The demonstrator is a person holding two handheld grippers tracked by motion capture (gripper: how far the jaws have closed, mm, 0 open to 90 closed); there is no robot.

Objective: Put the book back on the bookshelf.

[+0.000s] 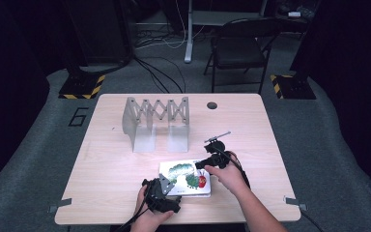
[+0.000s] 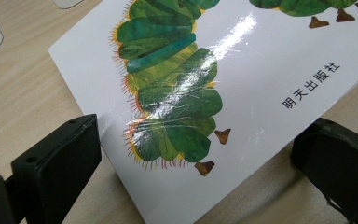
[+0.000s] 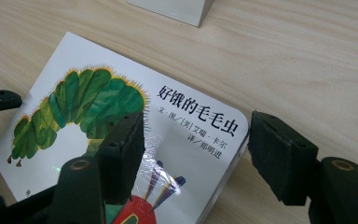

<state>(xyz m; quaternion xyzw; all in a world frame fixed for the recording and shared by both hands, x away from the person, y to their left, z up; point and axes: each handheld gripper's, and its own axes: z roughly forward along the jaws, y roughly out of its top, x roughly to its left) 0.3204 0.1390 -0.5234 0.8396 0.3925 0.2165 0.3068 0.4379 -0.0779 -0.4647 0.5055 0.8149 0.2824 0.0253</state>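
Two hand-held black tools frame a white glossy board book with a green caterpillar on its cover [image 1: 185,178], which lies flat and closed near the front edge of the pale wooden worktop [image 1: 106,164]. The left tool [image 1: 166,203] sits at the book's near left corner; in the left gripper view its jaws stand wide apart, one on each side of that corner, and neither pad presses the cover [image 2: 242,93]. The right tool [image 1: 202,165] is at the book's far right corner; in the right gripper view one jaw hovers over the cover [image 3: 98,116] and the other hangs just off the book's right edge, with a gap showing, so its jaws are part-way apart and not clamped on anything. Behind the book, well apart from it, stands a pale grey folding rack with a scissor-lattice back and upright plates [image 1: 155,121]; its slots look unfilled. As a judgement, the work is at an early stage: both tools are placed for a grip, but the book is not yet seized or lifted. If it is meant for the rack, grasping, raising, turning upright and slotting it in all remain.
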